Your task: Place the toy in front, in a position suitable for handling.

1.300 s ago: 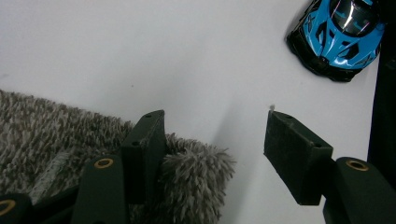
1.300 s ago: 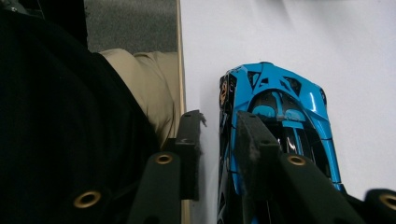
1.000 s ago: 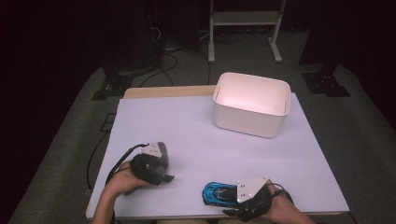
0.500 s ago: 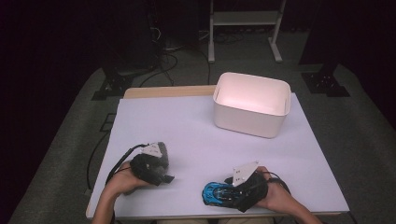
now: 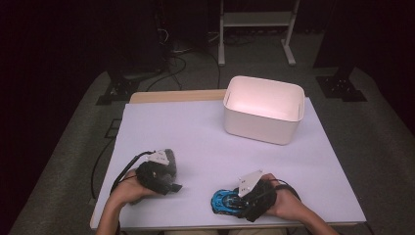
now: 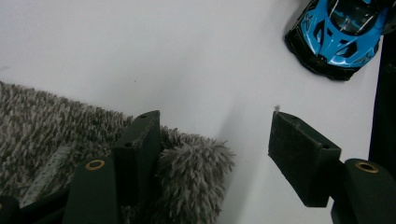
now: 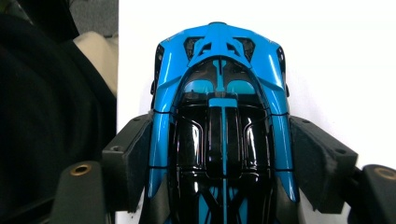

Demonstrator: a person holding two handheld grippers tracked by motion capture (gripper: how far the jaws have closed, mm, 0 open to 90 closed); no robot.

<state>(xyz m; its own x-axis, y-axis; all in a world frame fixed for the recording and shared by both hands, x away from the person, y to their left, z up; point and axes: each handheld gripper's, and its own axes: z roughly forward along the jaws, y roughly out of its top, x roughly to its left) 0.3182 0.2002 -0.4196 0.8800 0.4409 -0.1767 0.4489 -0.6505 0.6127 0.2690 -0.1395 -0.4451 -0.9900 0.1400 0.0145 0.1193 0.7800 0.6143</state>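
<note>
The right gripper (image 7: 219, 182) straddles the blue toy sports car (image 7: 219, 121): one jaw stands on each flank of the body, with the pads right at the blue sides. They have just been opening and then drawing in a little. The right gripper view does not settle whether they press yet, so I read this as jaws apart around the car, not a firm clamp. The car runs straight out from between the jaws, its long axis in line with the gripper's reach and the far end pointing away from the hand. In the high view that axis lies across the near edge of the white table (image 5: 195, 127), the car (image 5: 224, 200) sticking out just beyond the right gripper (image 5: 240, 199) toward the other hand.

Farther off on that side, the left gripper (image 6: 219, 154) holds its jaws apart with nothing clamped. One jaw rests against a grey shaggy cloth (image 6: 56, 140); the other stands over bare table.

Well beyond both, at the far side, sits the white plastic bin (image 5: 262, 125).

Judging by this, the pick is only beginning: the car is framed but not lifted, and the squeeze, the lift and any carry toward the bin are all left.
</note>
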